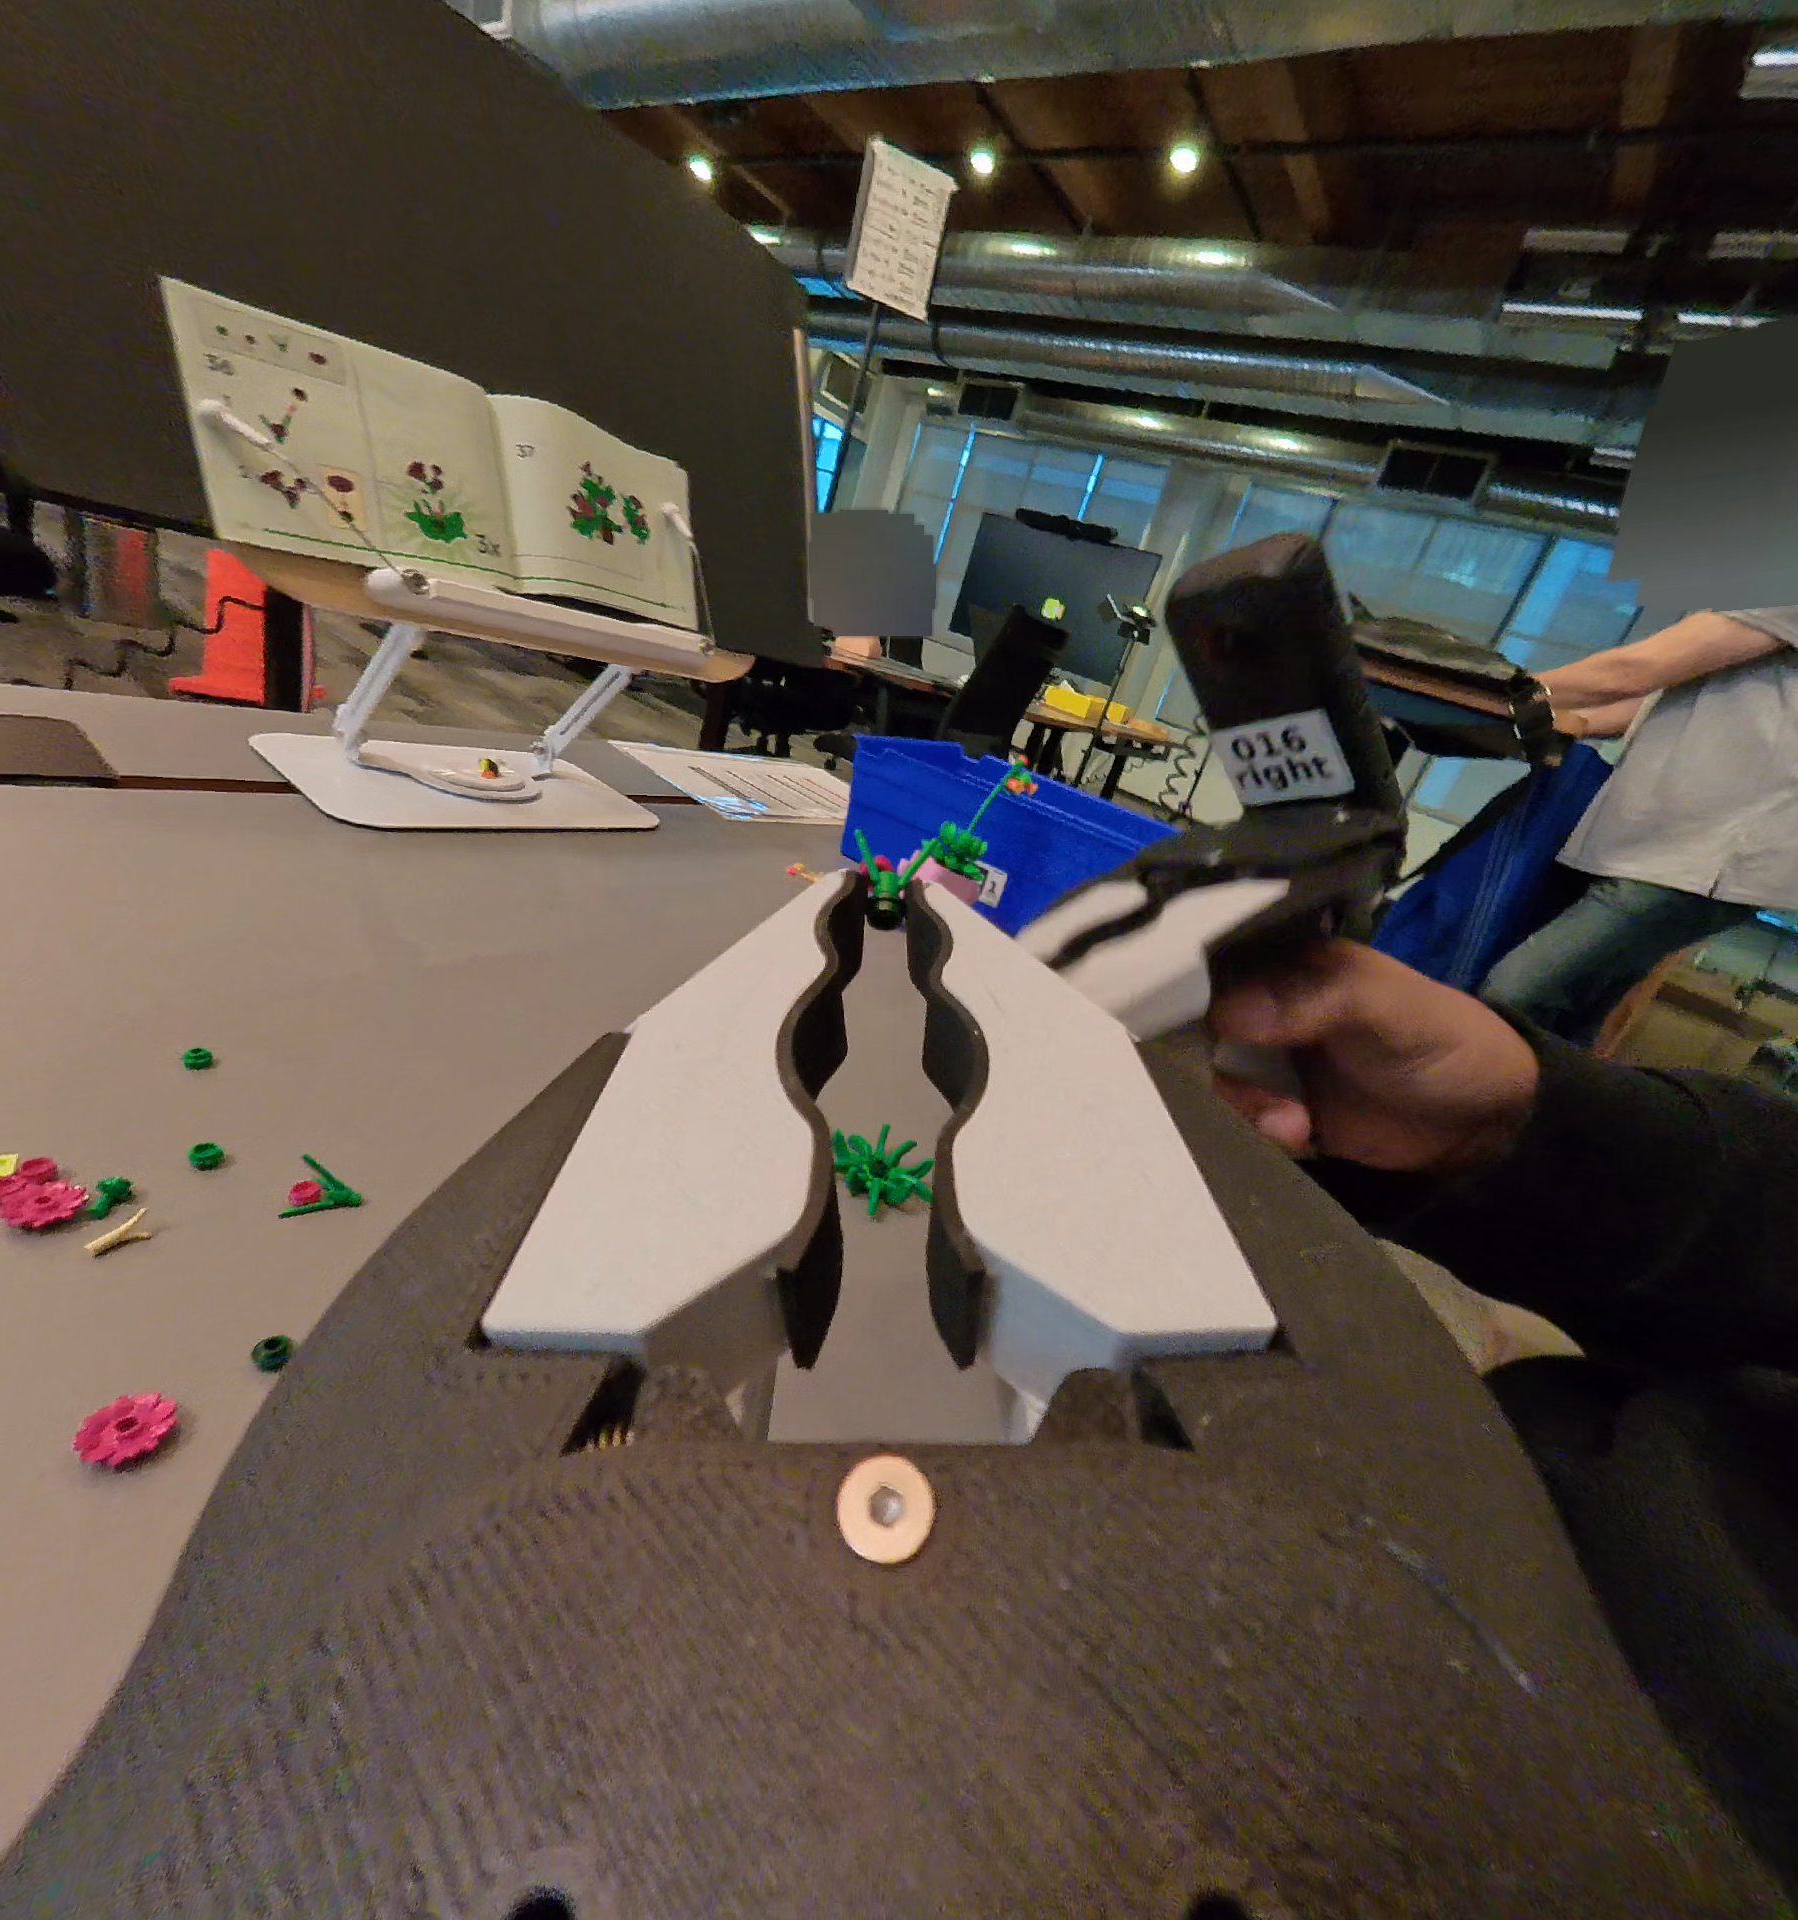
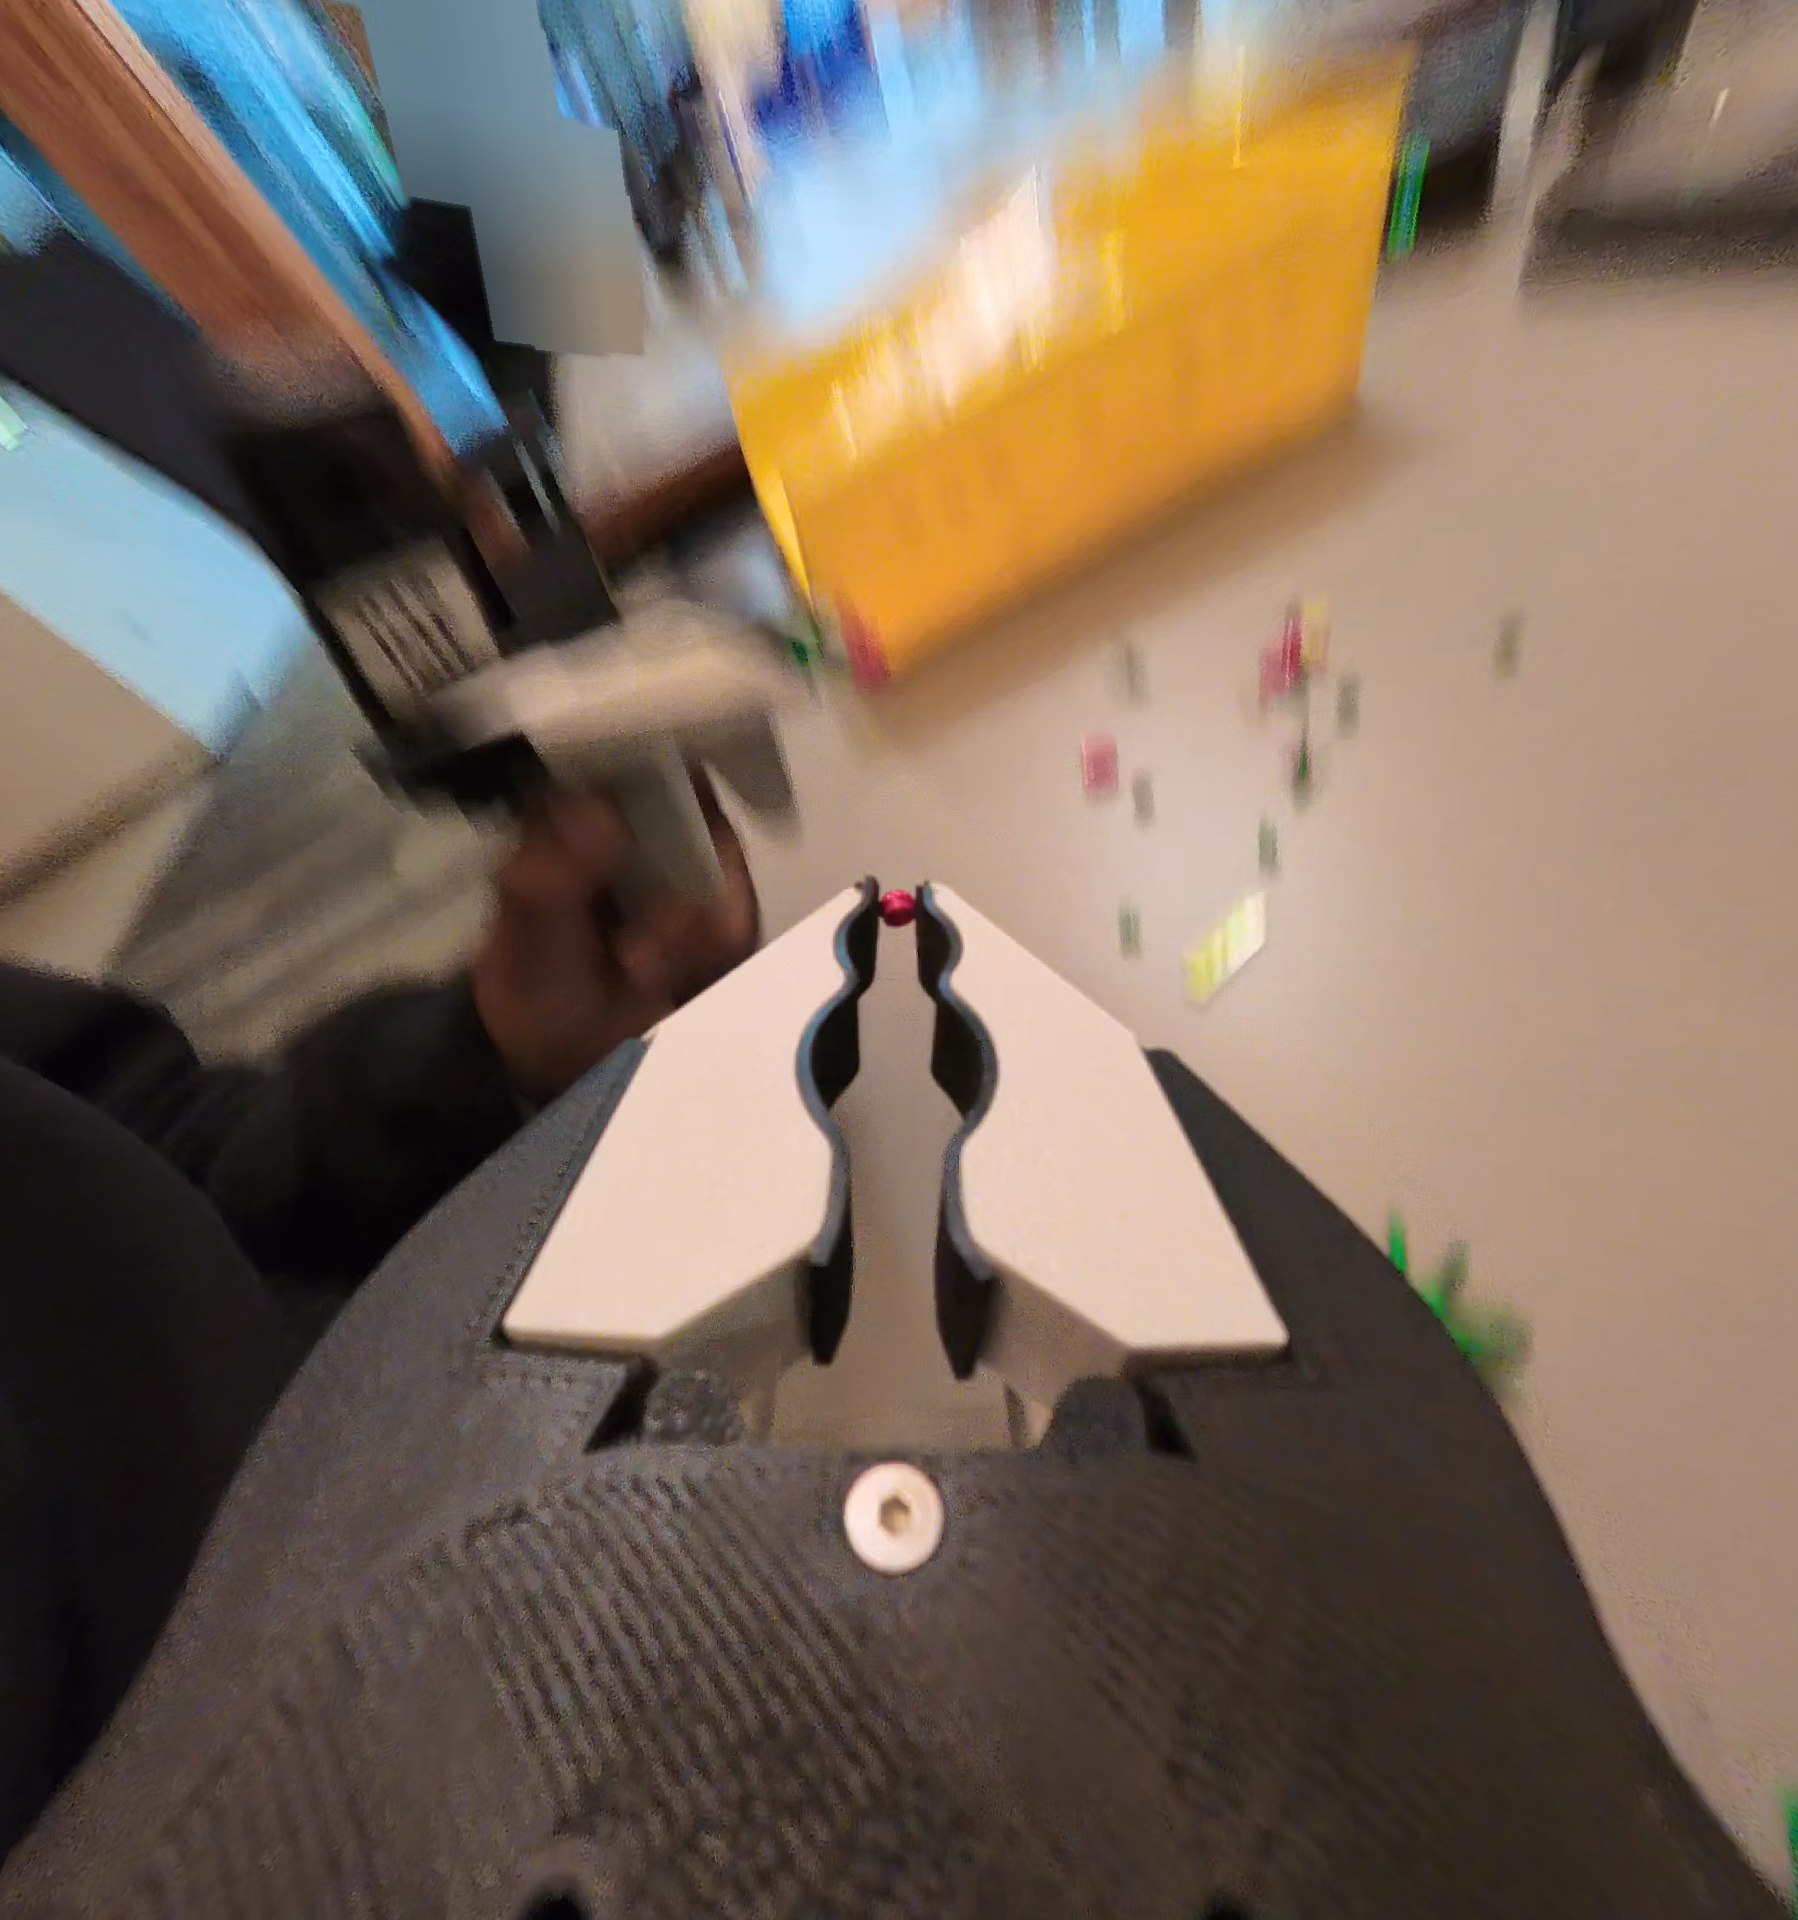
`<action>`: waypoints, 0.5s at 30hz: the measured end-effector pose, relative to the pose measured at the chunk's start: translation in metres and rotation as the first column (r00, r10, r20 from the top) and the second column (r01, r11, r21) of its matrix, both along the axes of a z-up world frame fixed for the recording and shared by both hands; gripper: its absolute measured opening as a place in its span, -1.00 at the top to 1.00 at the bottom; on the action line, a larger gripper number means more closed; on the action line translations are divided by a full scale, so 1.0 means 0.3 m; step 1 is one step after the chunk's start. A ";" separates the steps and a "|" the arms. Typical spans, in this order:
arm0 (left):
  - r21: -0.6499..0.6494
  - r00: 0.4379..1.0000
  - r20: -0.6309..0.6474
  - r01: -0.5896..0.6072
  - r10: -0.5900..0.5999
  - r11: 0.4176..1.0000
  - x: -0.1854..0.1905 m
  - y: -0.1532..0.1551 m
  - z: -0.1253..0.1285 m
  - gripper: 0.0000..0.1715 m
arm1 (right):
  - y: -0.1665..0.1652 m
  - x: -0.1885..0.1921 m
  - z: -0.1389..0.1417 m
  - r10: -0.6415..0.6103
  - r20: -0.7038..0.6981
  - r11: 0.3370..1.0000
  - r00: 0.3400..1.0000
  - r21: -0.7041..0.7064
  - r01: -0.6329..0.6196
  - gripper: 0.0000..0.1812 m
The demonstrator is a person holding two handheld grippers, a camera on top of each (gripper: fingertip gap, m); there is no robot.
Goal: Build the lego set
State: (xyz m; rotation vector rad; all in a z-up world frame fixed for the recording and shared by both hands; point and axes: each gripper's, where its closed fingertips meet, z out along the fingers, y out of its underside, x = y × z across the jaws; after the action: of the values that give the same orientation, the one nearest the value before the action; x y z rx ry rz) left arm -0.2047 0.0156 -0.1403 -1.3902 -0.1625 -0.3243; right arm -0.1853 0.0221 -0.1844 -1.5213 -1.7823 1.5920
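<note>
A small green lego stem piece is gripped in the left gripper jaws; a tiny red round piece — apparently a stud — is pinched by the right gripper above the grey worktop.

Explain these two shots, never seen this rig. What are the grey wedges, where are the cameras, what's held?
There is no robot here: a person holds a handheld two-finger gripper in each hand, and each gripper carries a wide-angle camera looking forward along its fingers. The grey wedges are those fingers.

Left wrist view: the left gripper is shut on a green stem piece at its tips. Farther right is the right gripper, held in a hand. On the grey table lie magenta flowers, small green studs and a green leaf piece. An instruction booklet sits on a white stand, with a blue bin behind.

Right wrist view, badly motion-blurred: the right gripper pinches a tiny red piece. A yellow box stands on the table.
</note>
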 end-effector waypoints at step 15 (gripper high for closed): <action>0.026 0.998 0.066 -0.024 0.022 0.999 -0.042 -0.022 0.005 0.94 | -0.042 0.103 -0.367 -0.046 0.289 0.798 0.956 0.587 -0.139 0.94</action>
State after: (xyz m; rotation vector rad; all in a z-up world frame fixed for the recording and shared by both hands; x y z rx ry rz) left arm -0.2174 0.0090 -0.1388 -1.3506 -0.2272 -0.3515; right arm -0.1544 0.0095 -0.2946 -1.4303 -2.2102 0.6943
